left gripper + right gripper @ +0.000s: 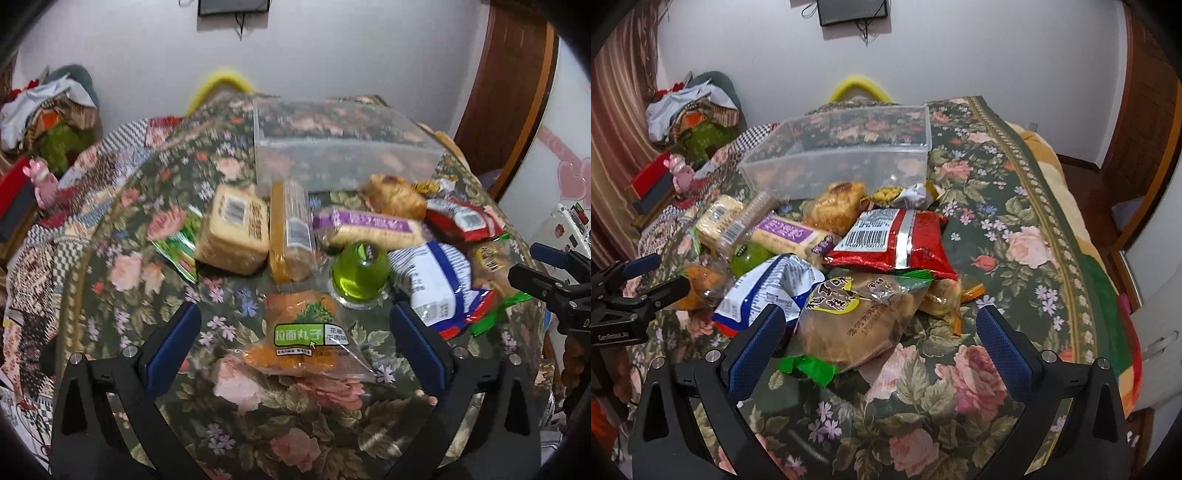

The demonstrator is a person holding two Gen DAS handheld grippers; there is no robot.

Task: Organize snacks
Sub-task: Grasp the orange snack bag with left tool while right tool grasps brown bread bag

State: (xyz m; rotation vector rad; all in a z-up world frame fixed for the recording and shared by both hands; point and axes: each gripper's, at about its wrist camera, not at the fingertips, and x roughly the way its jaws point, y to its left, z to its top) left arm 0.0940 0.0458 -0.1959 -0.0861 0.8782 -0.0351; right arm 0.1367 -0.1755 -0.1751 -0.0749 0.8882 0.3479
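A pile of snacks lies on a floral cloth. My left gripper [295,332] is open and empty, with an orange noodle-ball bag [303,336] lying between its fingers. Behind it are a green jelly cup [360,273], a cracker pack [236,232], a biscuit sleeve [290,236] and a purple-label pack [369,225]. A clear plastic box [332,147] stands empty at the back. My right gripper [879,332] is open and empty, around a clear-wrapped pastry [849,321]. A red bag [897,243] and a blue-white bag [768,291] lie behind it. The box also shows in the right wrist view [846,151].
The cloth [997,221] covers a raised surface that drops off at the right toward a wooden door [1145,110]. Clothes [690,107] and a pink toy [679,173] sit at the left. The other gripper shows at the frame edges: right gripper [546,273], left gripper [635,284].
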